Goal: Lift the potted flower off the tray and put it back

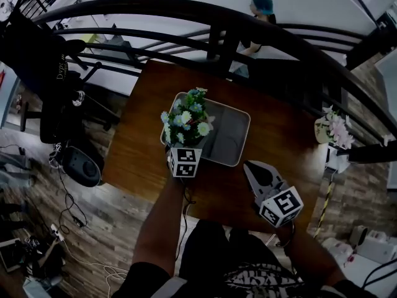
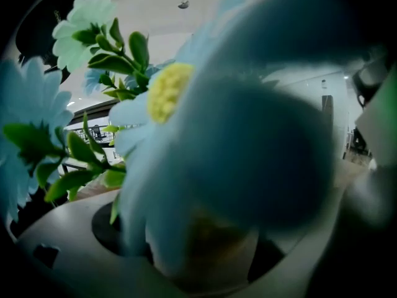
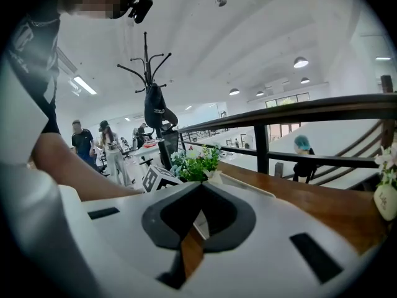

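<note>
Blooms of the potted flower (image 2: pixel 186 104) are crowding the left gripper view, blurred and very close. Beneath them, low in the frame, the pot (image 2: pixel 208 253) is sitting between the jaws, which are closing on its two sides.

In the head view the left gripper (image 1: pixel 184 154) is reaching in from the lower middle, its marker cube just below the flowers. The potted flower (image 1: pixel 185 124) is standing over the left end of the grey tray (image 1: pixel 232 135), near the centre of the frame. Whether the pot's base is touching the tray floor cannot be told. The tray is lying on a wooden table (image 1: pixel 142 148).

The right gripper (image 1: pixel 253 168) is hovering right of centre, just beside the tray's near right corner. In its own view the right gripper (image 3: pixel 200 188) is showing its jaws meeting tip to tip, with nothing between them.

A dark railing (image 1: pixel 248 23) is curving across the top of the head view.
</note>
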The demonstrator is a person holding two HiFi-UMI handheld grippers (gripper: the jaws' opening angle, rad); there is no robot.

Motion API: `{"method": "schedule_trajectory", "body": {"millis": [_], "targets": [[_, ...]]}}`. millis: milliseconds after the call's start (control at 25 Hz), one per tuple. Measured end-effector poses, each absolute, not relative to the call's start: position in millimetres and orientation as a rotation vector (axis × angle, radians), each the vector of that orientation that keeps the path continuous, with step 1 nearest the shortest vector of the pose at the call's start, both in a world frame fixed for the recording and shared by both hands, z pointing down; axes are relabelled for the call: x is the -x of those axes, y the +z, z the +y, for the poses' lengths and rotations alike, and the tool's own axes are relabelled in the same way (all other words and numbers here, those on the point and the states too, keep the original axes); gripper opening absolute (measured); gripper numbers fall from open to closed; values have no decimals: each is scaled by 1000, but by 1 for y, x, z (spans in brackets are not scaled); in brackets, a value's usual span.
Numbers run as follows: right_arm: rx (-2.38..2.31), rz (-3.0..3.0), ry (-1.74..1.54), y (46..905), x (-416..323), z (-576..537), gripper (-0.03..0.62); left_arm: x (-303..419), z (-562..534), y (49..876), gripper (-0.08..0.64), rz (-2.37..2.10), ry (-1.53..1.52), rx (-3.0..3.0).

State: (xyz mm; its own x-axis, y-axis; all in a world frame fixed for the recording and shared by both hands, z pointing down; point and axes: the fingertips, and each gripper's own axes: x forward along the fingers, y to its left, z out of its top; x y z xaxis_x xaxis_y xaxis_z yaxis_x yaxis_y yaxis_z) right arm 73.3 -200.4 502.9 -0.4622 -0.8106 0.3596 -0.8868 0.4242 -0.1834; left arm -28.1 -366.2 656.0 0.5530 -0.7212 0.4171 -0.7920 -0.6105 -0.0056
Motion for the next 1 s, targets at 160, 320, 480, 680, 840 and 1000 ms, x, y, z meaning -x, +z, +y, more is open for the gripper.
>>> {"method": "schedule_trajectory", "body": {"millis": [160, 320, 480, 680, 840, 1000], "targets": [[-1535, -2454, 570, 506, -78, -204, -9, 26, -369, 670, 506, -1278, 727, -2608], [-1564, -2448, 567, 499, -85, -203, -9, 25, -368, 674, 508, -1259, 770, -2597], [-1562, -2455, 551, 491, -90, -196, -9, 29, -362, 672, 508, -1296, 807, -2575], [-1545, -2468, 543, 487, -97, -182, -9, 33, -335, 664, 508, -1326, 755, -2550], [-1537, -2489, 529, 482, -101, -178, -9, 43, -308, 658, 508, -1377, 721, -2501], [-1498, -2510, 529, 479, -101, -168, -9, 55, -265, 644, 506, -1408, 621, -2407]]}}
